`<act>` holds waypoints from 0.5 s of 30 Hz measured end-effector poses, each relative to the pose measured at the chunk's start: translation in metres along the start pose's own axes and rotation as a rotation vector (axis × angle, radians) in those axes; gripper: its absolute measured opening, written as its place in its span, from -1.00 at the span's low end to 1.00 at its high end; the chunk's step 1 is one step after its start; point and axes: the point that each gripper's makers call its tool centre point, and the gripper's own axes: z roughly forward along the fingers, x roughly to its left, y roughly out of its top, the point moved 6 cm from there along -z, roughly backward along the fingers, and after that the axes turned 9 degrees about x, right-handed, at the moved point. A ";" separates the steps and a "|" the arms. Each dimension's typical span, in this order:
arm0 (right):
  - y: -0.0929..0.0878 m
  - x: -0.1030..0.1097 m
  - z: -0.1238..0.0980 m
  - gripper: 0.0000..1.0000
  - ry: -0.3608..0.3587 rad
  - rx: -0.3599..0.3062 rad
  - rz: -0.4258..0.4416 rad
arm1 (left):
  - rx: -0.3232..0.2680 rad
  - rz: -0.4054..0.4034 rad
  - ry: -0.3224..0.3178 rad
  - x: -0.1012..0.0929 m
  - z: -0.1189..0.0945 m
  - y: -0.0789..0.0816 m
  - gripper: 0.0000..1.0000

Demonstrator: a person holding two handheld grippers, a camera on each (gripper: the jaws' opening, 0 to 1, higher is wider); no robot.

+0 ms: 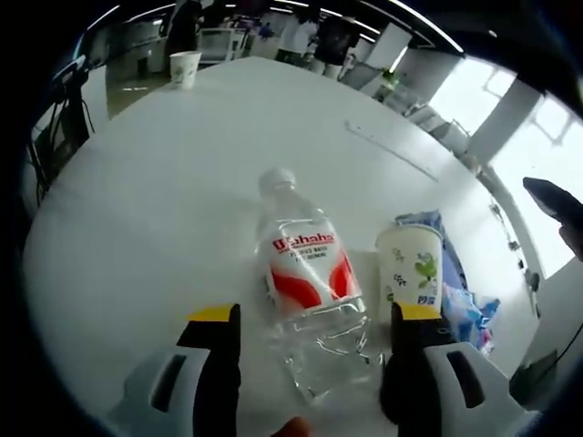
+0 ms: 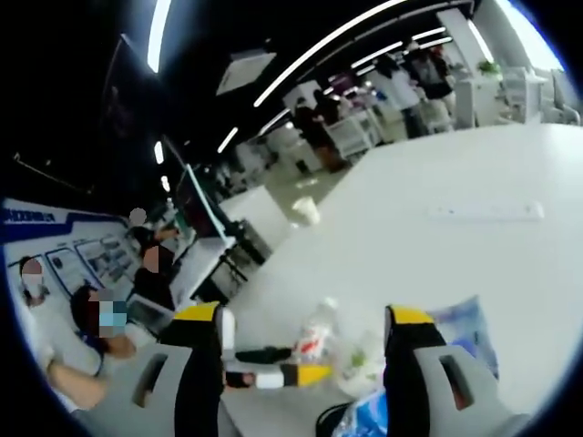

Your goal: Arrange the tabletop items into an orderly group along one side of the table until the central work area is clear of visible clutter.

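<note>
The water bottle [image 1: 308, 284] lies on the counter [image 1: 182, 182] between the open left gripper [image 1: 314, 341] fingers, cap pointing away, beside a paper cup [image 1: 410, 270]. The right gripper [image 2: 305, 341] fingers are open too.

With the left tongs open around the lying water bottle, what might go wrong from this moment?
1. The water bottle lies on its side between the open left tongs; being round, it may roll or slip out when they close.
2. The paper cup stands close beside the right jaw, so a sideways move may tip it.
3. The blue packet behind the cup might be pushed toward the table edge.
</note>
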 end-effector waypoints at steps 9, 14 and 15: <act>0.001 0.002 0.013 0.36 -0.003 0.013 0.001 | -0.013 -0.004 0.006 0.001 -0.001 -0.001 0.17; -0.004 -0.004 0.024 0.33 -0.034 0.049 0.004 | -0.020 -0.008 0.014 0.000 -0.001 -0.002 0.18; -0.004 -0.004 0.026 0.33 -0.032 0.049 0.005 | -0.023 -0.007 0.017 0.000 -0.001 -0.002 0.18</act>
